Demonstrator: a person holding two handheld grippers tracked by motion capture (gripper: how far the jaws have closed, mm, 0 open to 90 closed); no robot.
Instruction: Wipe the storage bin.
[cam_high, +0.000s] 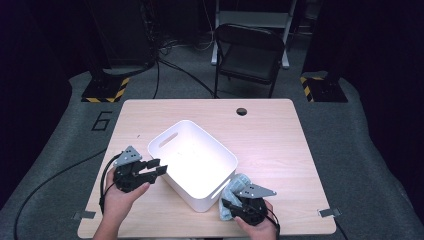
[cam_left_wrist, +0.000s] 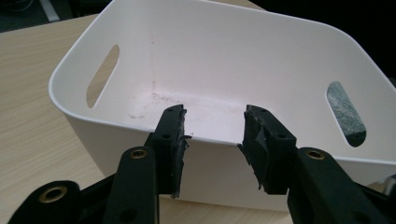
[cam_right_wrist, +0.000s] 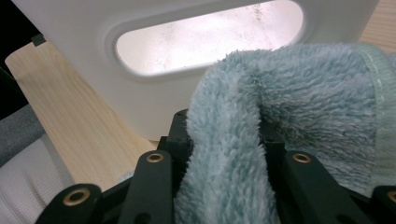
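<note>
A white plastic bin (cam_high: 169, 131) with slotted handles stands in the middle of the wooden table (cam_high: 272, 142). My left gripper (cam_high: 159, 167) is at the bin's near-left wall, level with the rim. In the left gripper view its jaws (cam_left_wrist: 215, 135) stand open in front of the bin's (cam_left_wrist: 224, 56) rim, with nothing pressed between them. A fluffy light blue towel (cam_high: 240, 180) lies against the bin's near-right end. My right gripper (cam_high: 231, 205) is shut on it. In the right gripper view the towel (cam_right_wrist: 289, 93) bulges up between the jaws (cam_right_wrist: 229, 135), just below the bin's handle slot (cam_right_wrist: 205, 37).
The towel (cam_left_wrist: 346, 114) shows through the bin's far handle slot in the left gripper view. A cable hole (cam_high: 242, 111) sits near the table's far edge. A black folding chair (cam_high: 250, 50) stands beyond the table, and cables run across the grey floor.
</note>
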